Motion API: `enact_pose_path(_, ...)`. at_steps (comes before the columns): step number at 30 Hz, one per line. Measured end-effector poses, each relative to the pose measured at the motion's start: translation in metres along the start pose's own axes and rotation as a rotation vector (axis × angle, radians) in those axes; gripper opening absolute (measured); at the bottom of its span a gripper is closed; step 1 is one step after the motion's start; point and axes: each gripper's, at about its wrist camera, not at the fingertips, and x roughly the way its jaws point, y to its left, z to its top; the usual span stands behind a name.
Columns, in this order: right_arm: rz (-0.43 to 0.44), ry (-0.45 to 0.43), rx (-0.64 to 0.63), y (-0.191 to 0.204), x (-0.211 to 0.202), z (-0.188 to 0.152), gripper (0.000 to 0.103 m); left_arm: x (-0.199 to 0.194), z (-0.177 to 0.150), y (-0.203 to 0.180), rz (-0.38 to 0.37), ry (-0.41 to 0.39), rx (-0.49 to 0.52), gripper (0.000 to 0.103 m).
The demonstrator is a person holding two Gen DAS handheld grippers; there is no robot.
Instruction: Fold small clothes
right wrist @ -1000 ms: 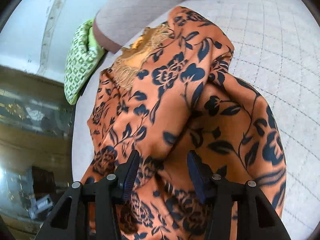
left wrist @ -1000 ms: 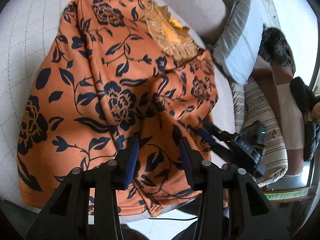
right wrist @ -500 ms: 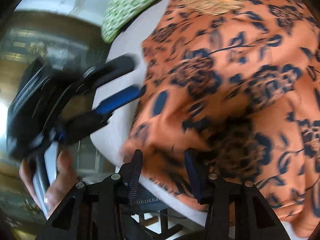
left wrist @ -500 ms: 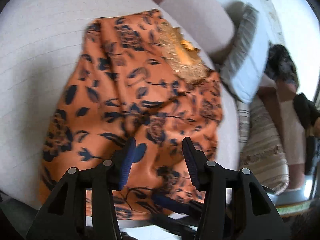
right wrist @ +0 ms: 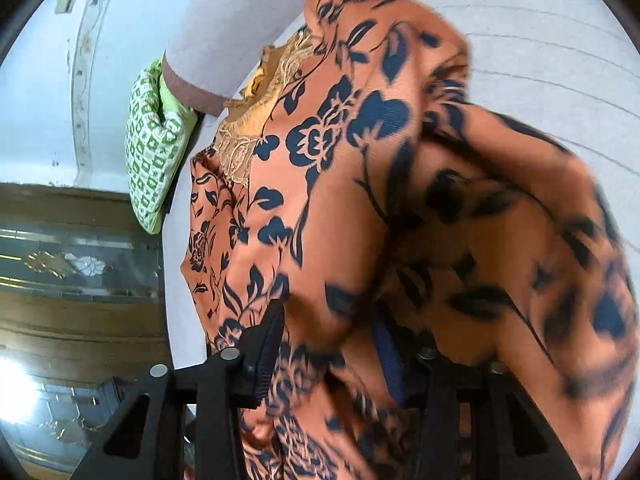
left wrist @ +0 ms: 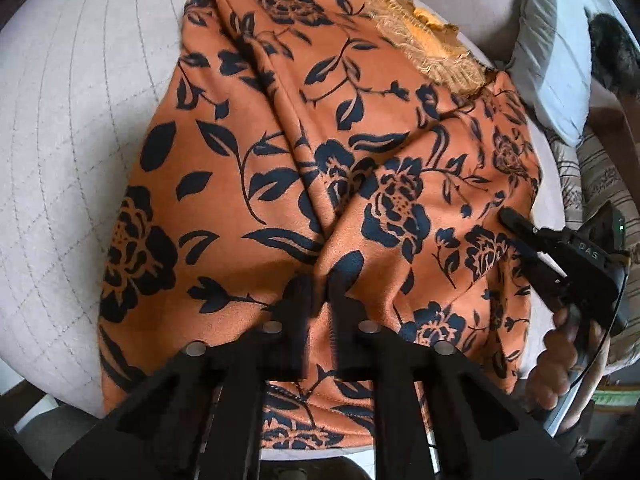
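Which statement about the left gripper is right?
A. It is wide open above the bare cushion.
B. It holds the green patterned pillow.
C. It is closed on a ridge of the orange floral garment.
C: in the left wrist view the left gripper has its fingers nearly together, pinching a raised fold of the orange floral garment.

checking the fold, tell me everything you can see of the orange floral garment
The orange garment with a dark navy flower-and-leaf print looks like soft, matte, suede-like fabric with a tan lace-trimmed neckline at its far end. It lies on the pale quilted cushion, creased down the middle, hem stitched at the near edge. The left gripper is pinched shut on a ridge of cloth near the hem. In the right wrist view, blurred fabric bunches between the right gripper fingers, which stand apart.
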Motion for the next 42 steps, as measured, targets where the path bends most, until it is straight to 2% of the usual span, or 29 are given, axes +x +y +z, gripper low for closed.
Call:
enact_pose_path(2,0.030,-0.069,-0.006,0.010,-0.021,-0.001,0.008,-0.012,0.000,-0.001,0.026,-0.030,0.030,0.003)
enact_pose_path(4,-0.042,-0.108,-0.045,0.019,-0.041,-0.002,0.007,-0.019,0.003,0.002,0.079,-0.066,0.042,0.003)
enact_pose_path(5,-0.085,-0.115,-0.057,0.017,-0.044,-0.005,0.007,-0.014,0.006,0.006,0.163,-0.079,0.032,0.003)
enact_pose_path(7,-0.168,-0.083,-0.075,0.008,-0.034,0.000,0.007,0.004,0.012,0.017,0.251,-0.030,0.016,0.003)
enact_pose_path(8,-0.201,0.003,-0.073,-0.003,-0.018,0.006,0.007,0.012,0.014,0.023,0.248,0.013,-0.003,0.003)
enact_pose_path(9,-0.215,0.096,-0.059,-0.009,-0.008,0.007,0.008,0.009,0.015,0.028,0.217,0.003,-0.028,0.003)
enact_pose_path(10,-0.213,0.133,-0.061,-0.010,-0.011,0.009,0.008,-0.001,0.016,0.032,0.174,-0.029,-0.048,0.004)
enact_pose_path(13,-0.117,0.110,-0.173,0.012,-0.046,0.015,0.013,-0.032,0.017,0.035,0.102,-0.156,-0.068,0.008)
enact_pose_path(14,-0.087,0.108,-0.190,0.017,-0.058,0.016,0.017,-0.042,0.017,0.034,0.088,-0.199,-0.068,0.015)
enact_pose_path(15,-0.052,0.088,-0.223,0.027,-0.077,0.020,0.029,-0.050,0.017,0.032,0.065,-0.233,-0.066,0.022)
enact_pose_path(16,-0.045,0.057,-0.257,0.036,-0.091,0.025,0.039,-0.055,0.019,0.027,0.039,-0.246,-0.071,0.037)
enact_pose_path(17,-0.044,0.019,-0.300,0.047,-0.101,0.030,0.042,-0.060,0.023,0.025,-0.009,-0.262,-0.084,0.044)
enact_pose_path(19,-0.047,-0.011,-0.362,0.058,-0.113,0.042,0.048,-0.064,0.033,0.015,-0.042,-0.277,-0.085,0.046)
enact_pose_path(21,-0.056,-0.011,-0.364,0.060,-0.118,0.072,0.048,-0.064,0.057,-0.002,-0.023,-0.271,-0.066,0.049)
enact_pose_path(23,-0.058,-0.017,-0.364,0.064,-0.109,0.101,0.048,-0.059,0.087,-0.017,0.003,-0.292,-0.042,0.060)
enact_pose_path(24,-0.070,-0.027,-0.350,0.059,-0.106,0.117,0.048,-0.054,0.104,-0.023,0.036,-0.307,-0.031,0.062)
enact_pose_path(26,-0.087,-0.039,-0.292,0.049,-0.087,0.154,0.048,-0.045,0.137,-0.028,0.095,-0.313,-0.020,0.062)
enact_pose_path(29,-0.108,-0.042,-0.218,0.030,-0.062,0.199,0.048,-0.018,0.191,-0.027,0.082,-0.258,-0.039,0.062)
enact_pose_path(32,-0.105,-0.030,-0.187,0.022,-0.042,0.228,0.048,0.011,0.243,-0.024,0.084,-0.206,-0.079,0.062)
enact_pose_path(36,-0.188,-0.013,-0.197,0.022,-0.004,0.269,0.048,0.049,0.288,-0.027,0.097,-0.182,-0.099,0.062)
enact_pose_path(37,-0.189,0.001,-0.193,0.021,0.006,0.277,0.048,0.059,0.296,-0.030,0.119,-0.173,-0.083,0.062)
enact_pose_path(39,-0.220,0.030,-0.197,0.018,0.024,0.290,0.046,0.081,0.309,-0.035,0.227,-0.155,-0.009,0.062)
enact_pose_path(40,-0.242,0.044,-0.208,0.017,0.032,0.294,0.029,0.090,0.313,-0.033,0.264,-0.149,0.013,0.053)
enact_pose_path(41,-0.254,0.062,-0.214,0.016,0.035,0.296,0.018,0.093,0.314,-0.028,0.256,-0.143,0.015,0.024)
enact_pose_path(42,-0.254,0.064,-0.222,0.016,0.034,0.297,0.015,0.091,0.314,-0.023,0.233,-0.142,0.000,0.020)
